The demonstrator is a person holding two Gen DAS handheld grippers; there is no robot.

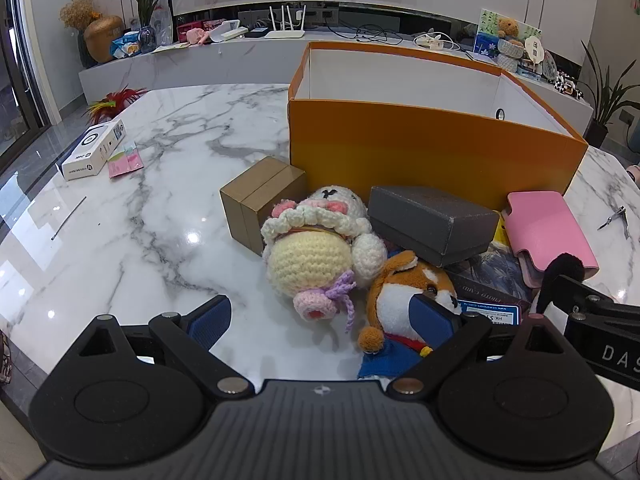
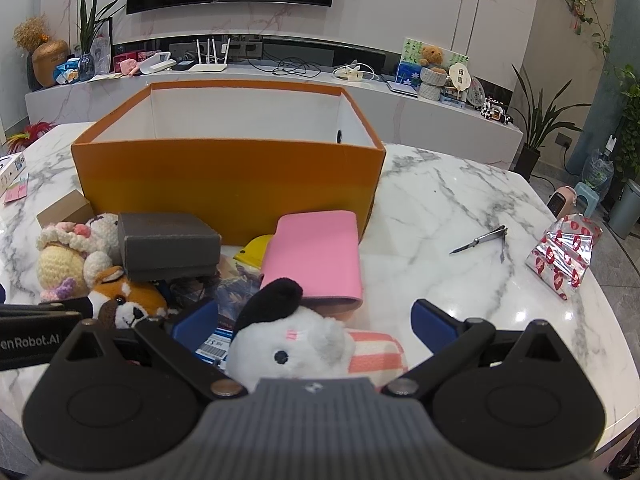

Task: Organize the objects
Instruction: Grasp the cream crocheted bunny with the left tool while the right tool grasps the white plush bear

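An open orange box (image 1: 420,148) (image 2: 224,176) stands on the marble table, its white inside showing. In front of it lie a crocheted cream doll (image 1: 316,252) (image 2: 64,256), a fox plush (image 1: 404,300) (image 2: 128,300), a grey box (image 1: 432,220) (image 2: 168,244), a brown box (image 1: 260,196) and a pink case (image 1: 548,224) (image 2: 316,256). My left gripper (image 1: 322,318) is open, its jaws either side of the doll's foot and the fox. My right gripper (image 2: 314,328) is open around a white plush with a black ear (image 2: 288,340).
A white carton (image 1: 94,150) and pink notes (image 1: 124,162) lie at the table's left. Nail clippers (image 2: 480,240) and a silver foil packet (image 2: 564,256) lie at the right. A card package (image 1: 492,276) lies under the toys. A cluttered TV shelf runs behind.
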